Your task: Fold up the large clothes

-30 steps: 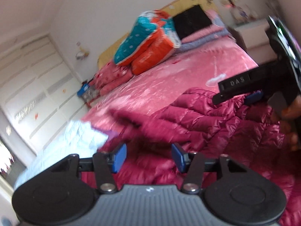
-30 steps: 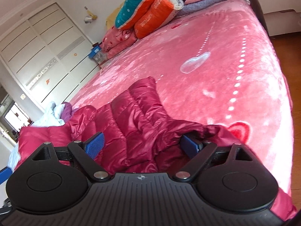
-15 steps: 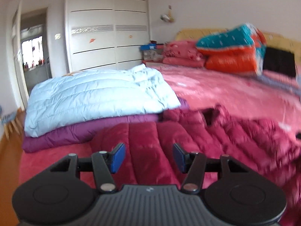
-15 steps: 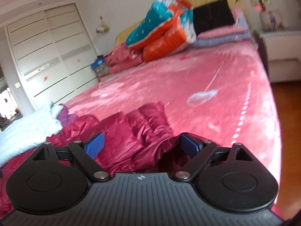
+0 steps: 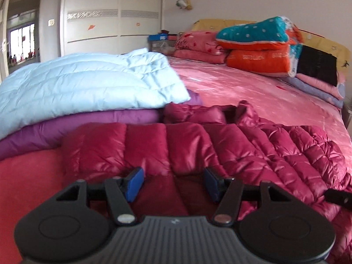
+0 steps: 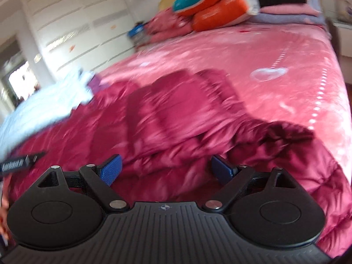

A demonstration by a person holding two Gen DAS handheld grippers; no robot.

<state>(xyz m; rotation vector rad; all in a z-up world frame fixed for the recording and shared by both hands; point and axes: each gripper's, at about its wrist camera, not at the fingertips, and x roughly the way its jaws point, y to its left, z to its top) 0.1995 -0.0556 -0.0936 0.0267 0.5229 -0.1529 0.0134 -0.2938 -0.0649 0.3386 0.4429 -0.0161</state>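
A dark red puffer jacket point(image 5: 198, 145) lies spread and rumpled on the pink bed cover point(image 5: 253, 88). My left gripper point(image 5: 173, 183) hovers low over its near left edge. Its jaws are opening, with jacket fabric below and between the blue pads, which do not press on it. In the blurred right wrist view, my right gripper point(image 6: 166, 171) stands open over the jacket point(image 6: 176, 114) near its right side. One finger of the left gripper point(image 6: 22, 161) shows at that view's left edge. A black tip of the right gripper point(image 5: 338, 198) shows at the right edge of the left wrist view.
A light blue quilted coat point(image 5: 83, 81) lies folded on a purple garment point(image 5: 88, 121) left of the jacket. Folded bedding point(image 5: 253, 44) is stacked at the headboard. A white wardrobe point(image 5: 110, 17) stands beyond the bed, and a nightstand point(image 6: 343, 39) stands at its right.
The left wrist view rolled level and swung left, from the bed's head to the jacket's near edge and the blue coat. The right gripper shifted over the jacket and its view is blurred.
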